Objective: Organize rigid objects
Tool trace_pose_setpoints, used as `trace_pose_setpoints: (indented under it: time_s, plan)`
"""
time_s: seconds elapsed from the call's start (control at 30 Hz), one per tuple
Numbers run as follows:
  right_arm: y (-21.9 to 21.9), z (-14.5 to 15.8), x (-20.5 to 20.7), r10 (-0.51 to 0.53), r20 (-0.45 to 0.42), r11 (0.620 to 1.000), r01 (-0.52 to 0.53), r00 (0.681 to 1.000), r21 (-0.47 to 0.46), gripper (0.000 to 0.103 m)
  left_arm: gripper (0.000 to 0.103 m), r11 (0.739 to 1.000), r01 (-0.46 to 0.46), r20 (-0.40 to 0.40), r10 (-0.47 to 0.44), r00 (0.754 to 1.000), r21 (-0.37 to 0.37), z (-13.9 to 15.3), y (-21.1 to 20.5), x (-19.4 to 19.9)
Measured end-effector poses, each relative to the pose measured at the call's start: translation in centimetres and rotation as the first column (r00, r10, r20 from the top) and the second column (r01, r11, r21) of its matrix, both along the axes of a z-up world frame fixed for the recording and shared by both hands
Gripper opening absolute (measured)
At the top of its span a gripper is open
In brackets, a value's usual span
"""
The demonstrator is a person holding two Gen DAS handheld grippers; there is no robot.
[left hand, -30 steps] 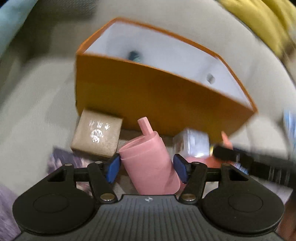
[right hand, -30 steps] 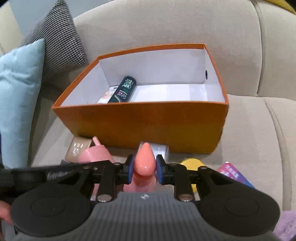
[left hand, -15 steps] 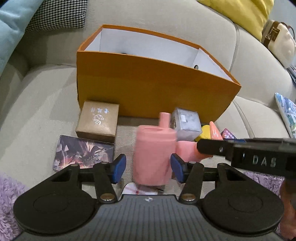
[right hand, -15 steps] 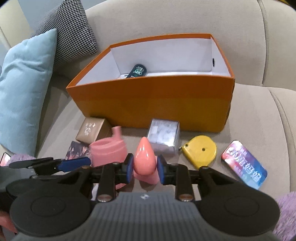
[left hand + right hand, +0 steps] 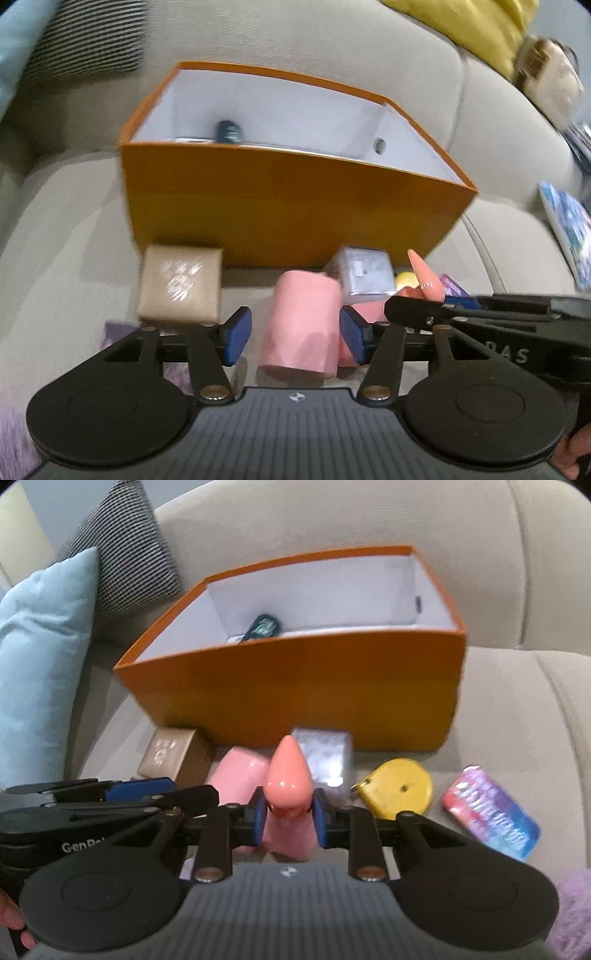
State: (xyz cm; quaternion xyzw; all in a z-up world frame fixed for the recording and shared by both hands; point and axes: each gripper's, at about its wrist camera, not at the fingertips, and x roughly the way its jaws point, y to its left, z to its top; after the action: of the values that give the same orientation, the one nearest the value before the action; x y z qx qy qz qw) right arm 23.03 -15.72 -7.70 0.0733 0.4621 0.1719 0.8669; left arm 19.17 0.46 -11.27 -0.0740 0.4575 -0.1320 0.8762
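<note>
Far left, a light blue pillow leans against the sofa arm, with a houndstooth cushion behind it. On the beige sofa seat a tan box with silver print lies just in front of the orange box's left corner.

The left gripper has its jaws spread wide. A pink cup stands between its blue pads; small gaps show on both sides, so it is not clamped. Motion blur softens this view.

The orange box, white inside, sits at centre against the backrest. A dark green tube lies on its floor toward the left rear.

The right gripper is closed on a pink cone-tipped piece, both pads pressing its sides, with the pointed tip upright. It is held low, just in front of the orange box and outside it. A silvery cube sits directly behind it, touching or nearly touching the box front.

Right of that, a yellow tape measure lies flat on the seat, and a colourful card pack lies beyond it. A lilac fluffy fabric shows at the lower right edge.
</note>
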Motion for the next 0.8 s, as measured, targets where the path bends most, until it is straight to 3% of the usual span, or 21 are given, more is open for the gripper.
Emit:
trace_pose_setpoints:
  time_s: [0.1,0.2,0.27,0.5,0.63,0.8]
  plan:
    - [-0.8,0.5,0.2,-0.017,0.003,1.0,0.017,1.0,-0.026,0.026,0.075,0.997,0.065,-0.011,-0.065,0.998,0.051,0.1,-1.1,1.7]
    - [-1.7,0.3,0.5,-0.041,-0.01,0.999,0.041,0.999,-0.036,0.026,0.075,0.989,0.129,-0.072,-0.123,0.99,0.078,-0.4,-2.4,3.8]
    - [-2.3,-0.1,0.8,-0.055,-0.027,0.998,0.054,0.998,-0.023,0.026,0.073,0.976,0.175,-0.138,-0.157,0.978,0.13,-1.0,-3.5,5.2]
    - [-2.4,-0.3,1.4,-0.048,-0.027,0.999,0.047,0.998,-0.012,0.027,0.064,0.942,0.261,-0.255,-0.205,0.945,0.213,-2.5,-5.1,7.4]
    - [-2.5,-0.5,1.6,-0.048,-0.033,0.999,0.048,0.998,-0.005,0.027,0.061,0.939,0.276,-0.267,-0.217,0.939,0.208,-2.6,-5.1,7.3]
    - [-2.7,0.1,1.4,-0.049,-0.036,0.999,0.05,0.998,0.002,0.027,0.061,0.953,0.244,-0.224,-0.202,0.953,0.181,-1.3,-4.0,5.8]
